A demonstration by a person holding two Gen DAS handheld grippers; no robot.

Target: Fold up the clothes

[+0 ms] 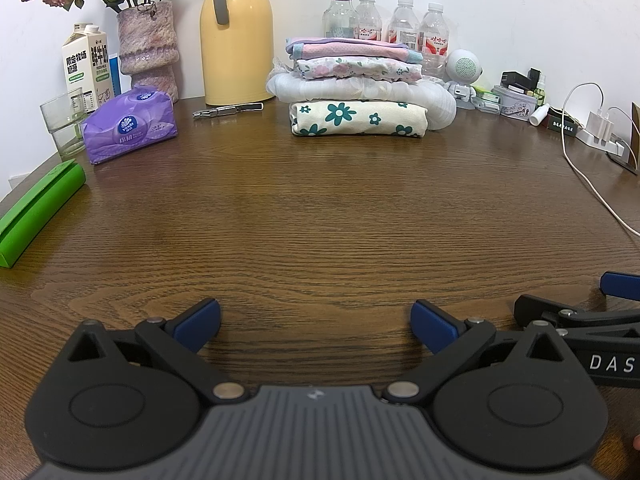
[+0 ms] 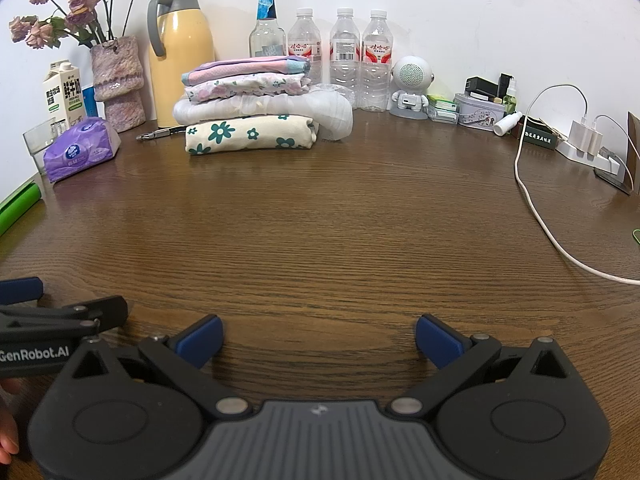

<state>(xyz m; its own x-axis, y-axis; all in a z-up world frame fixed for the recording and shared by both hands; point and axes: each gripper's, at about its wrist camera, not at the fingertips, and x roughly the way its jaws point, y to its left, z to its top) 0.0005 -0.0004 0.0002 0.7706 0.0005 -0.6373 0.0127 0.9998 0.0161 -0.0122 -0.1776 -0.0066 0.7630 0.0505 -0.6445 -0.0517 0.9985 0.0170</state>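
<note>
Nearest us, our left gripper (image 1: 316, 322) and right gripper (image 2: 320, 338) hovered side by side with jaws spread wide, gripping nothing, over the bare wooden table (image 2: 320, 240). Far off by the wall sat the stack of folded clothes (image 1: 356, 88), left of the water bottles (image 2: 344, 60).

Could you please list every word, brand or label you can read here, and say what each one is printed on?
"GenRobot.AI": side of the black left gripper.
"DAS", cut off by the frame edge: side of the black right gripper.
"Vinda": purple soft tissue pack.
"鲜牛奶": white and green milk carton.
Red labels on the clear plastic water bottles: too blurred to read.
Small dark box label: too small.
</note>
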